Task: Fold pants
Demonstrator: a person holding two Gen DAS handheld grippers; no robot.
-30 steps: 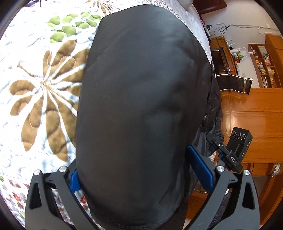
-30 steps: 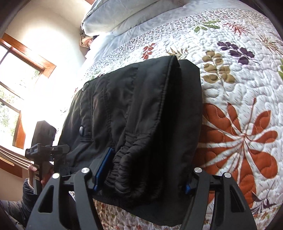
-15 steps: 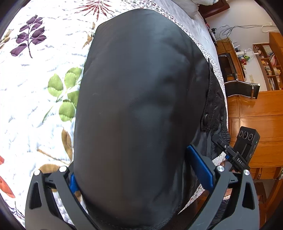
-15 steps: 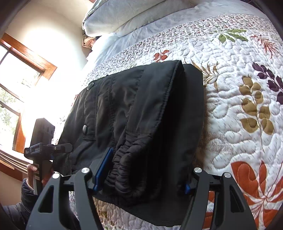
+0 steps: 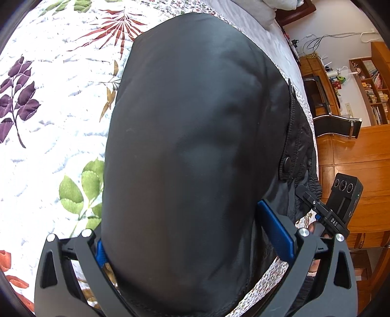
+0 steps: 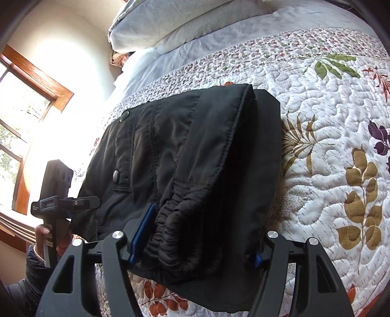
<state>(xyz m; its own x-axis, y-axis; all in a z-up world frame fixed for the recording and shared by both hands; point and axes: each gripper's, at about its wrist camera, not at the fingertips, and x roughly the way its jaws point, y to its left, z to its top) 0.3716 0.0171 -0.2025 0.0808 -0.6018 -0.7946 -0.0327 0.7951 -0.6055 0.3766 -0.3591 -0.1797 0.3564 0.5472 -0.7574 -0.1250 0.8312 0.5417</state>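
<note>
I am viewing the folded black pants (image 5: 195, 151) through the left wrist camera. The bundle is lying on the floral quilt (image 5: 48, 122), its long axis running away from the lens toward the pillows (image 6: 185, 22). The left gripper (image 5: 195, 241) is clamping the near end of the bundle, blue pads pressing the cloth on both sides. To the left of the pants, the quilt is offering wide open room. To the right, the pants are reaching the bed edge, with the wooden cabinet (image 5: 353, 156) beyond it.

I am viewing the same bundle through the right wrist camera, where the elastic waistband (image 6: 175, 219) is pointing toward the lens. The right gripper (image 6: 197, 241) is holding wide around that thick near edge, pads bearing on the fabric. A hand (image 6: 45, 234) is gripping the other gripper's handle at the left, below the window (image 6: 22, 102). To the right of the pants, the quilt is lying free.
</note>
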